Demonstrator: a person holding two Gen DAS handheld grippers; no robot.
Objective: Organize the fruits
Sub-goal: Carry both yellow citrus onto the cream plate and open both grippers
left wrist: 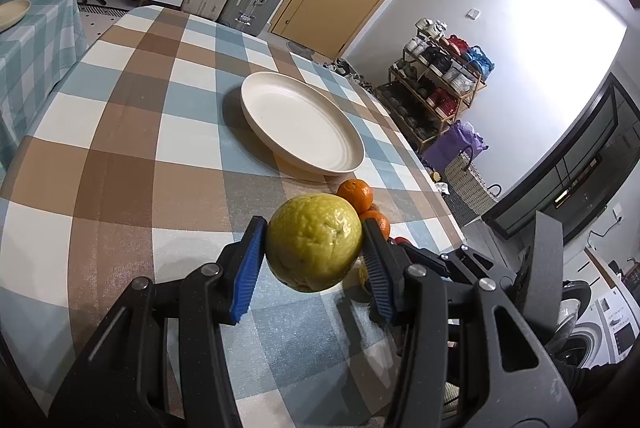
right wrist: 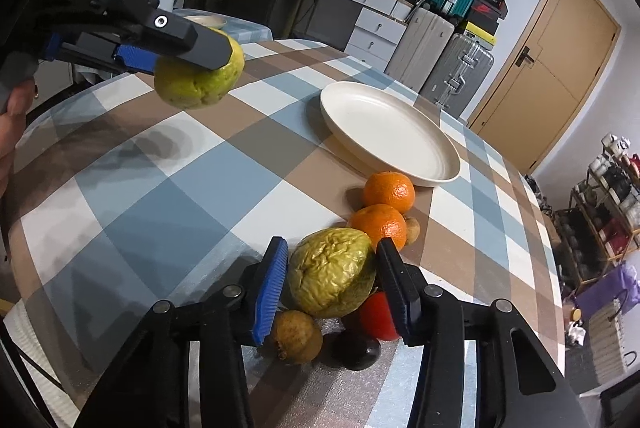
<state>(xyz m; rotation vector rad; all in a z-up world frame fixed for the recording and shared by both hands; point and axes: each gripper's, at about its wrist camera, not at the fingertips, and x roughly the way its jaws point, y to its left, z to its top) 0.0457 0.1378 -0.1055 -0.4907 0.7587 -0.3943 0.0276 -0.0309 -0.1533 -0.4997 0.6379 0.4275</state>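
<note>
My left gripper (left wrist: 314,244) is shut on a round yellow-green fruit (left wrist: 314,242) and holds it above the checked tablecloth; it also shows in the right wrist view (right wrist: 200,80), raised at the upper left. My right gripper (right wrist: 332,280) has its jaws around a wrinkled yellow-green fruit (right wrist: 332,274); a gap shows on the left pad side, and whether it is lifted I cannot tell. Two oranges (right wrist: 389,191) (right wrist: 378,226) lie between it and the white plate (right wrist: 388,132). The plate (left wrist: 300,120) is empty.
Under my right gripper lie a small brownish fruit (right wrist: 296,336), a red fruit (right wrist: 378,316) and a dark fruit (right wrist: 356,348). Another small brown fruit (right wrist: 413,228) sits beside the oranges. Suitcases (right wrist: 456,68) and drawers stand beyond the table's far edge.
</note>
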